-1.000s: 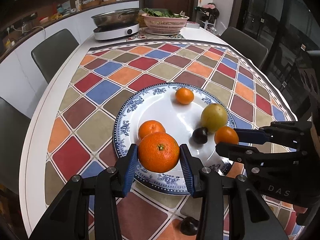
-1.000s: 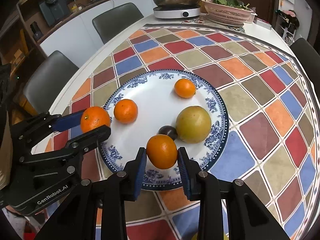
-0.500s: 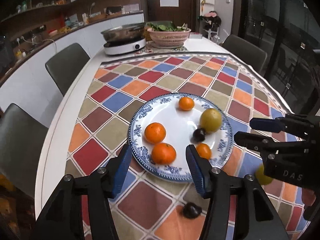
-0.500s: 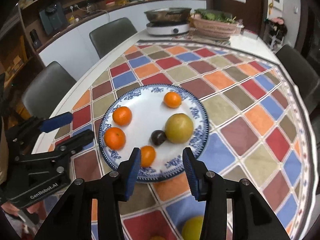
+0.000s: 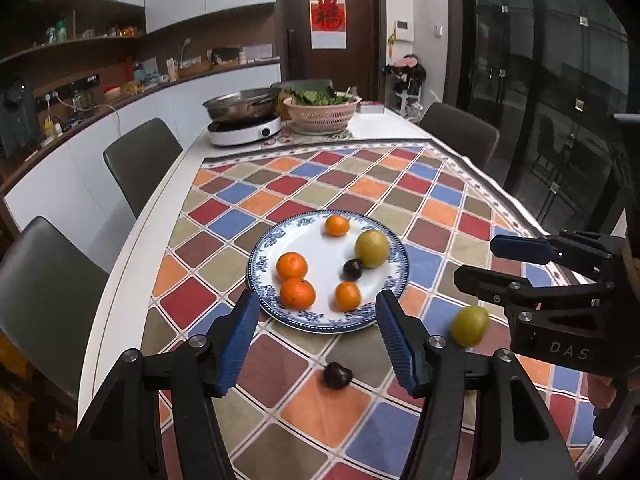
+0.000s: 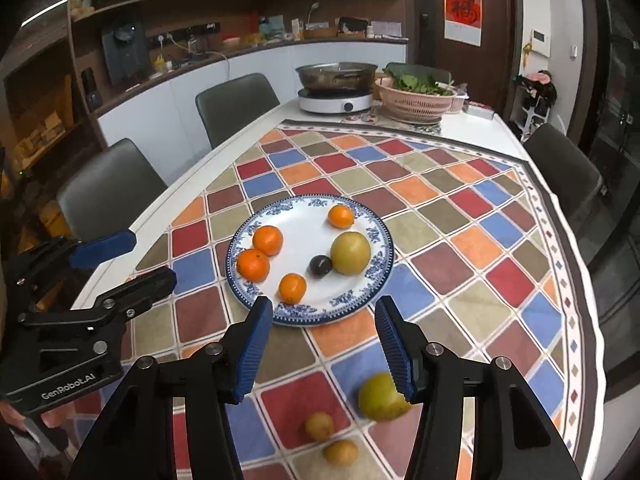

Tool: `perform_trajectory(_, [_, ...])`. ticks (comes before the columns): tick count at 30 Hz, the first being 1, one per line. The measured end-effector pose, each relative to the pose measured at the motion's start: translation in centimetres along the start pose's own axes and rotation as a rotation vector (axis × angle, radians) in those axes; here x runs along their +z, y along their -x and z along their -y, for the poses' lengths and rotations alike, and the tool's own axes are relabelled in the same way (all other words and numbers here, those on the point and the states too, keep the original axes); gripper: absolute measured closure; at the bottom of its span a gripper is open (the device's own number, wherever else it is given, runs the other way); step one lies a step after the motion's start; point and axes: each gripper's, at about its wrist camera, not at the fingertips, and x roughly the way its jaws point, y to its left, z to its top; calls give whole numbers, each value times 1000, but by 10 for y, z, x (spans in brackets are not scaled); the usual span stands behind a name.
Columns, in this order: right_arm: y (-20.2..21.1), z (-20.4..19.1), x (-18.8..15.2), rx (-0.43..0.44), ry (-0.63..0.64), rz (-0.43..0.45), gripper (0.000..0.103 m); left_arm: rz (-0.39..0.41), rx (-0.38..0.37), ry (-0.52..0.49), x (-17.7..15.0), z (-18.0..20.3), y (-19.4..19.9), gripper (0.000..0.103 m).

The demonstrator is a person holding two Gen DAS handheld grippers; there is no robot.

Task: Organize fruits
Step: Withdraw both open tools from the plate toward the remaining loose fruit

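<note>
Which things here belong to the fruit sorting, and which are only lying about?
Part of the job: plate with four oranges, a green fruit, a dark plum; loose green fruit, loose plum, two small yellow fruits.

Just there: pan, cooker, vegetable basket, chairs.

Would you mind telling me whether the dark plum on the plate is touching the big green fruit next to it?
Cannot tell. In both wrist views the dark plum and green fruit outlines meet with no plate visible between, but overlap could hide a gap.
</note>
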Motion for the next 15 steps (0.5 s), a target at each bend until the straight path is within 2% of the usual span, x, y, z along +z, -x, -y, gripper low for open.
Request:
perform_trajectory(6, [25,-3,-17,-32,15,33,49,19,9,-5,-13,10,20,38])
perform_trajectory(15, [38,-8,-47,-42,10,-1,49,-2,30,-1,-50,16,33,35])
